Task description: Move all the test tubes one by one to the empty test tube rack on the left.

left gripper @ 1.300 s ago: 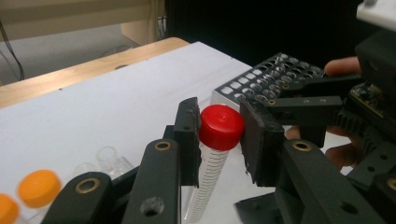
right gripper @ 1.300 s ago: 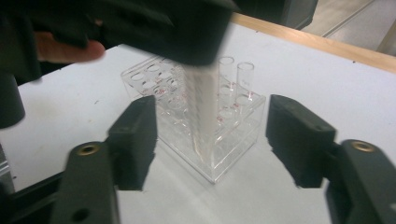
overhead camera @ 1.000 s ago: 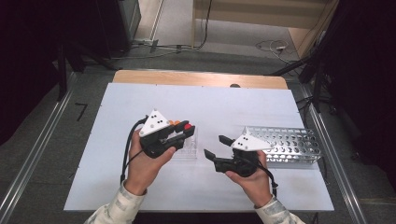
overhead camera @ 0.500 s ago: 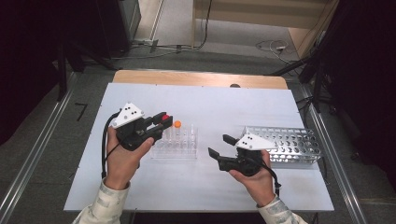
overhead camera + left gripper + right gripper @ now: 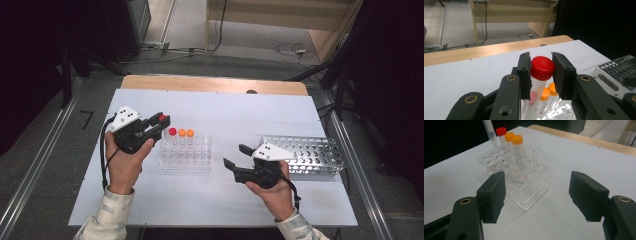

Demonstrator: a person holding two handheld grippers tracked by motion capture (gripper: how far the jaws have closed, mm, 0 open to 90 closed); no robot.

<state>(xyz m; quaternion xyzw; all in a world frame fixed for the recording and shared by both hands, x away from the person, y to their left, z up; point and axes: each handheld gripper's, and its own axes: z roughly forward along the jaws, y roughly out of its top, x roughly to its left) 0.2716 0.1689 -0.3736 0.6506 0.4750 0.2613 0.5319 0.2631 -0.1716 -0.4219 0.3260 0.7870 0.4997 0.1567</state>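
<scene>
My left gripper [image 5: 161, 120] is shut on the red cap of a clear graduated tube [image 5: 541, 68], which hangs tilted just left of the clear plastic rack [image 5: 186, 156]. The tube's pointed lower end [image 5: 489, 132] hovers above the rack's far corner holes. In the rack stand one red-capped tube [image 5: 501, 132] and two orange-capped tubes [image 5: 517, 140], beside two uncapped tubes. My right gripper [image 5: 235, 155] rests open on the table to the right of the rack, facing it, its jaws [image 5: 537, 195] holding nothing.
A perforated metal rack [image 5: 312, 152] lies on the white table [image 5: 240, 112] behind my right hand. A wooden strip [image 5: 210, 84] borders the table's far edge. Metal rails run along both sides, and cables lie on the floor beyond.
My left gripper has carried the red-capped tube leftward, from over the clear rack to its left end. The right hand has stayed where it was.
</scene>
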